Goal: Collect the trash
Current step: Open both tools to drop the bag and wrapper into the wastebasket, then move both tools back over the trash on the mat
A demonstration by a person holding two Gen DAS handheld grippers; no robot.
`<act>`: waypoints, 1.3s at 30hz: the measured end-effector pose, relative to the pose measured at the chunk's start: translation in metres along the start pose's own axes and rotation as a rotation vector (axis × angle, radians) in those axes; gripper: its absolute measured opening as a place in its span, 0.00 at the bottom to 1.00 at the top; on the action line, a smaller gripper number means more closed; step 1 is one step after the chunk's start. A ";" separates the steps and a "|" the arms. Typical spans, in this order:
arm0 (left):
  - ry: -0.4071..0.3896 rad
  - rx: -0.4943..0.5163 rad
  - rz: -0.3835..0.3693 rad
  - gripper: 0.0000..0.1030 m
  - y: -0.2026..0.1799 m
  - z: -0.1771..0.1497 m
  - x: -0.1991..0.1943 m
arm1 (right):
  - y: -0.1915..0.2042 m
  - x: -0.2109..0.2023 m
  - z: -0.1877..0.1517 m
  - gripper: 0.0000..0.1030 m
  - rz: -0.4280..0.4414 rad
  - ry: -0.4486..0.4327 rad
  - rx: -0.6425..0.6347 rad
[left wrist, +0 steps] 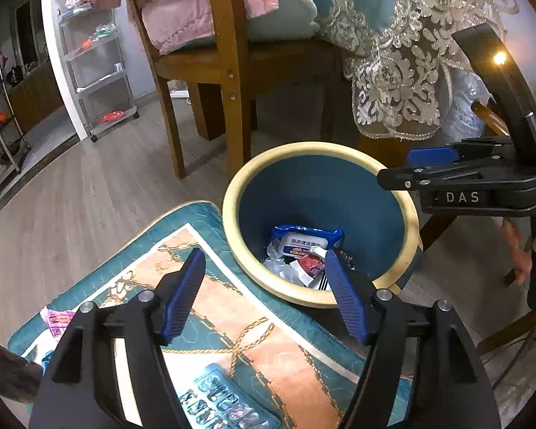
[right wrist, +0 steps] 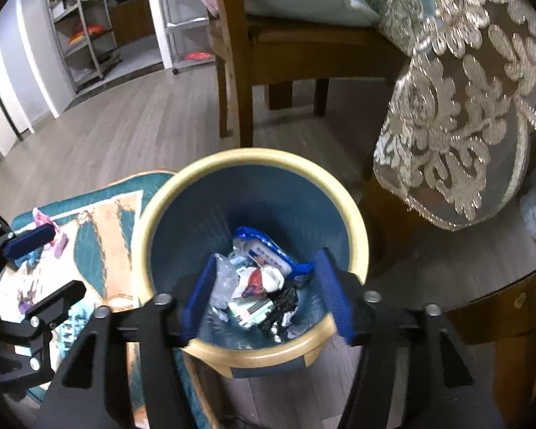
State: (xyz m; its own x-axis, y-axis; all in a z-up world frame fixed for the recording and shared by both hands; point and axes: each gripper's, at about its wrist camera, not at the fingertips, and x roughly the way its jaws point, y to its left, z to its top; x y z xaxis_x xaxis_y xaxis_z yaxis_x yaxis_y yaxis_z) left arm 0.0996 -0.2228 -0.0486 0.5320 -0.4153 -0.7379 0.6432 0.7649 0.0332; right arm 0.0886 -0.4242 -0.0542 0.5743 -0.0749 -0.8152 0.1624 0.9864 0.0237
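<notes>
Right wrist jaws: right gripper [right wrist: 266, 295] is spread wide with nothing between the blue pads, parked right over the mouth of the trash bin [right wrist: 353, 221], lower middle of the frame.
Left wrist jaws: left gripper [left wrist: 264, 293] is also wide open and empty, hovering over the patterned seat cushion [left wrist: 261, 350] with its right finger just past the bin rim.
Bin contents: blue wet-wipes pack [right wrist: 268, 250], a red-and-white wrapper [right wrist: 257, 280], some clear plastic and a dark crinkly bit at the bottom.
Still out: a pink wrapper [left wrist: 57, 321] at the lower left edge of the cushion, and a blister pack [left wrist: 228, 404] at bottom centre, almost under the left gripper.
Step, I'd guess: between drops; both hands free, more pickup to go.
Next move: probably swing the left one back and down onto the blister pack or the pink wrapper. Both lie flat on soft fabric, so it needs a low pinch without snagging the cushion.
</notes>
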 end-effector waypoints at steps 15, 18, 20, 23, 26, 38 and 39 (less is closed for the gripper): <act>-0.034 -0.022 0.075 0.90 0.024 -0.020 -0.047 | 0.036 -0.042 0.007 0.94 0.022 -0.167 -0.054; -0.054 -0.029 0.085 0.90 0.029 -0.024 -0.062 | 0.049 -0.048 0.006 0.94 0.038 -0.189 -0.076; -0.066 -0.027 0.096 0.91 0.032 -0.029 -0.073 | 0.061 -0.053 0.004 0.94 0.040 -0.200 -0.103; -0.070 -0.028 0.111 0.91 0.039 -0.037 -0.086 | 0.079 -0.059 0.000 0.95 0.050 -0.209 -0.142; -0.073 -0.036 0.137 0.91 0.048 -0.048 -0.100 | 0.096 -0.065 -0.005 0.95 0.061 -0.216 -0.168; -0.078 -0.231 0.257 0.92 0.128 -0.090 -0.148 | 0.169 -0.066 -0.012 0.95 0.096 -0.202 -0.242; -0.074 -0.257 0.268 0.92 0.138 -0.094 -0.149 | 0.174 -0.065 -0.014 0.95 0.109 -0.205 -0.239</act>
State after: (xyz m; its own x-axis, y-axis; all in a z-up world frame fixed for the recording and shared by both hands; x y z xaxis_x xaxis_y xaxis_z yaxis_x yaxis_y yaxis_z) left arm 0.0577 -0.0089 0.0023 0.7071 -0.2114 -0.6748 0.3220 0.9458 0.0411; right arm 0.0684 -0.2459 -0.0050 0.7311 0.0289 -0.6817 -0.0878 0.9948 -0.0520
